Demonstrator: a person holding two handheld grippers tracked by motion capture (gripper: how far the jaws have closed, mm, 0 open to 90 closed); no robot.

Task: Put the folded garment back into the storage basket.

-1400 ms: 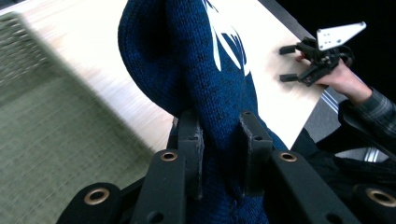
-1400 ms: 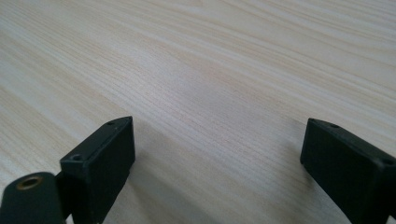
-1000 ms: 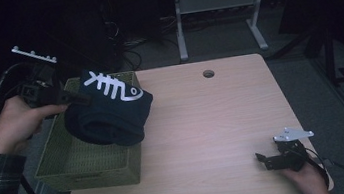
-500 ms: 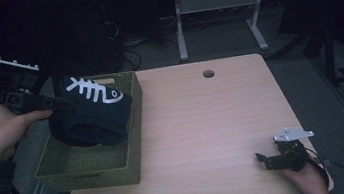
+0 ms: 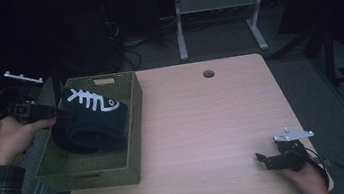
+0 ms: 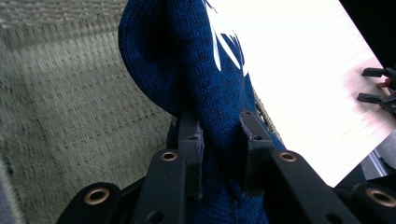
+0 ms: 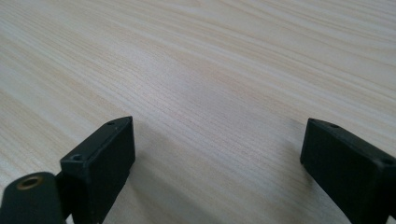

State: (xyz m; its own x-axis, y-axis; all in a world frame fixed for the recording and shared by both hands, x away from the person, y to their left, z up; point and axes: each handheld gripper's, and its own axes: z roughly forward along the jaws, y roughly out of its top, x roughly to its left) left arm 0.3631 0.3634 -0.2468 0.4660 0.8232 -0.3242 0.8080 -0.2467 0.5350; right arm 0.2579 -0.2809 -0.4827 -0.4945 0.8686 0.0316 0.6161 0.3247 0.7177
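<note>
The navy knitted garment [image 5: 94, 123], folded into a thick bundle and bearing a white fishbone motif on its upper face, lies inside the green woven basket [image 5: 134, 113], filling the basket's far half and leaning toward its right wall. In the left gripper view the garment's blue knit [image 6: 196, 79] rises as a fold directly between the two black jaws, with the basket's woven wall behind it and the pale bench surface to the right. The left claw [image 5: 63, 112] reaches in over the basket's left rim and is closed on that fold, both pads pressing into the cloth from either side at a narrow gap. The left hand [image 5: 12, 140] holds it from outside the basket, a plaid sleeve showing at the lower left. The basket stands on the left end of the wooden bench [image 5: 215, 131], its left side overhanging the bench edge. A round cable hole [image 5: 208, 74] sits near the bench's far edge. The right claw [image 5: 263, 160] rests low at the near right corner of the bench, well apart from the basket; its jaws stand wide apart with nothing between them, only bare wood grain showing in the right gripper view.
</note>
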